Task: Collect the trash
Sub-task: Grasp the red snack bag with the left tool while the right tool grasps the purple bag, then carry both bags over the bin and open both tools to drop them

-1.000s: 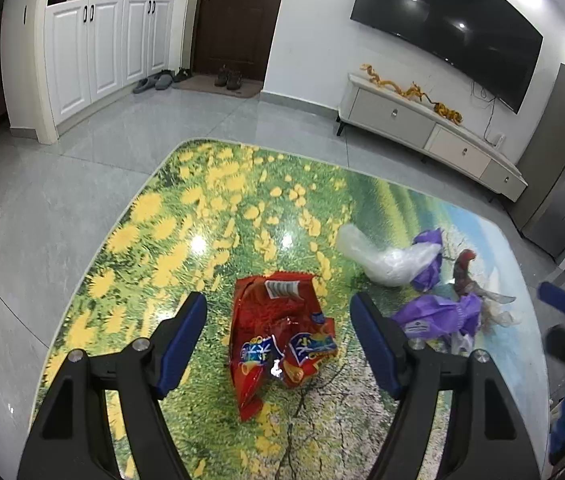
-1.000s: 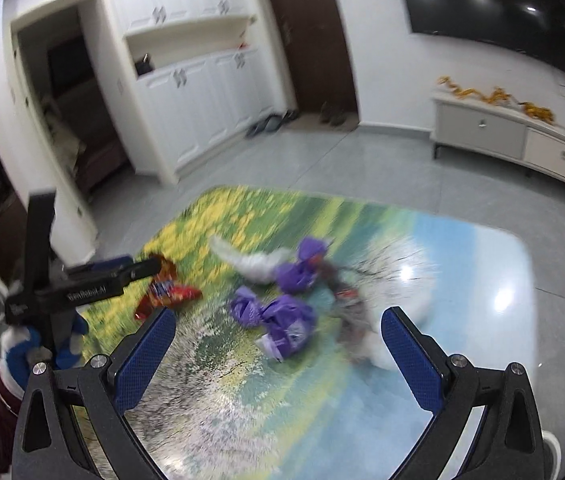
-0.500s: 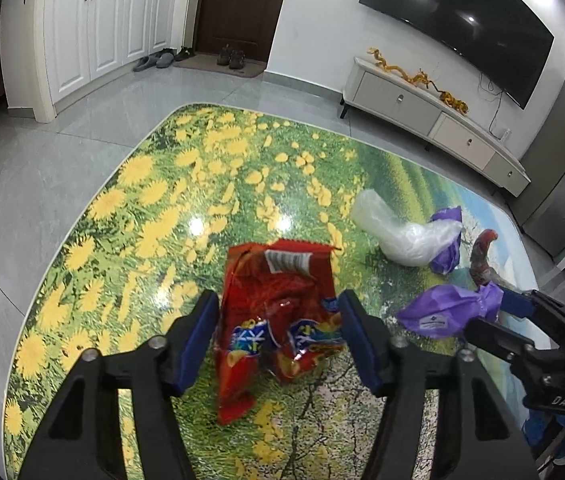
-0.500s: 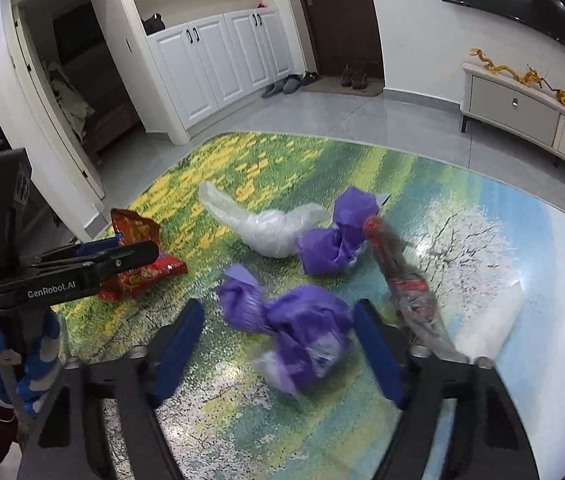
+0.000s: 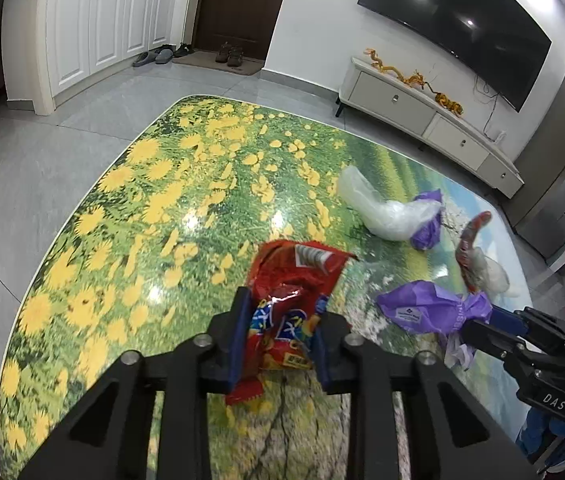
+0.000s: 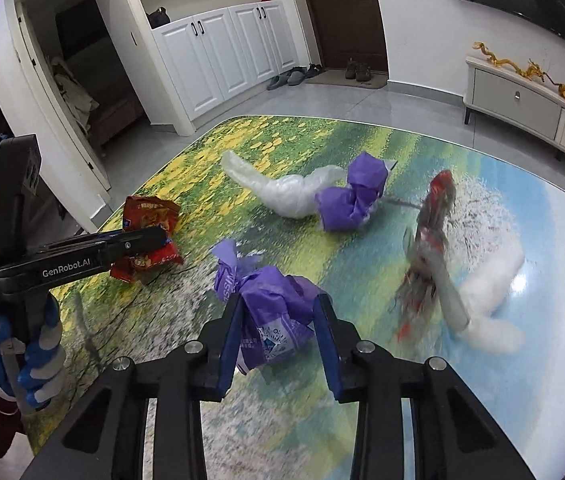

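The left tool (image 5: 280, 334) has just been closing and is clamped on the red snack bag (image 5: 292, 284), whose crumpled sides are pressed by both blue pads. The right tool (image 6: 278, 334) has likewise been closing and is clamped on a purple bag (image 6: 272, 300), squeezed between its pads. Both bags lie on the flower-printed worktop (image 5: 170, 200).

In the right wrist view, a clear plastic bag (image 6: 282, 188) and a second purple bag (image 6: 352, 200) are seen touching at about 12 o'clock from the held purple bag, a red wrapper (image 6: 430, 240) at 2 o'clock, and a white bag (image 6: 490, 280) just beyond it at 3 o'clock. A gloved hand (image 6: 22, 348) is seen gripping the left tool's handle at 9 o'clock.
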`<state>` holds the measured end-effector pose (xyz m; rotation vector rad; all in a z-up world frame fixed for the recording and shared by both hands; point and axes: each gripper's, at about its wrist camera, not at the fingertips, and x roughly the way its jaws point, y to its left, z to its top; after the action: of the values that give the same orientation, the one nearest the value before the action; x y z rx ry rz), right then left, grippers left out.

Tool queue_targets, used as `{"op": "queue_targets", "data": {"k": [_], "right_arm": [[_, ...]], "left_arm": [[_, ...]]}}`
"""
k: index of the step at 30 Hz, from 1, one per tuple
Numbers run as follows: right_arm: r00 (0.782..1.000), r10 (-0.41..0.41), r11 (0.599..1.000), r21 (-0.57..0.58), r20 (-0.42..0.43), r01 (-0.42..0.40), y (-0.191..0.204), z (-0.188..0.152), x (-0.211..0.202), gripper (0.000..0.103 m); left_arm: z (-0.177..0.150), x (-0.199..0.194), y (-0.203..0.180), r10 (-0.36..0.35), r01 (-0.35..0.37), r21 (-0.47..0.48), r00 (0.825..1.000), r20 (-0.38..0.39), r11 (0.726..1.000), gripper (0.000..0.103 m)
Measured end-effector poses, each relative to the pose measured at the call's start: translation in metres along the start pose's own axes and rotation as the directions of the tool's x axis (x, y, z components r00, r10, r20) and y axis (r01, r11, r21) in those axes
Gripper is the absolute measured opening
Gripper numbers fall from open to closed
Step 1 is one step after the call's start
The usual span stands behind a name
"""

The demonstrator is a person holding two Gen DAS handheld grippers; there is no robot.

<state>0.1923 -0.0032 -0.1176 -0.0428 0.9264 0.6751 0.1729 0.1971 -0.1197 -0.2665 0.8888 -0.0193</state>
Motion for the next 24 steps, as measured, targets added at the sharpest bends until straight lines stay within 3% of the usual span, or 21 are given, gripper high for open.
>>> {"op": "queue_targets", "data": {"k": [14, 20, 24], "right_arm": [[0.986, 0.005, 0.999, 0.036, 0.168, -0.012, 0.017, -0.013, -0.092, 0.031], [0.957, -0.043, 0.996, 0.083, 0.288, 0.019, -0.003, -0.021, -0.161, 0.031], [0.925, -0.114, 0.988, 0.142, 0.361, 0.066, -0.029, -0.034, -0.212, 0.031]], "left_arm": [[0.000, -0.084, -0.030, -0.036, 0.030, 0.053, 0.992, 0.118, 0.998, 0.017], [0.008, -0.112, -0.073, -0.085, 0.067, 0.118, 0.985, 0.153, 0.991, 0.017], [0.011, -0.122, -0.119, -0.138, 0.106, 0.190, 0.977, 0.160, 0.976, 0.017]]}}
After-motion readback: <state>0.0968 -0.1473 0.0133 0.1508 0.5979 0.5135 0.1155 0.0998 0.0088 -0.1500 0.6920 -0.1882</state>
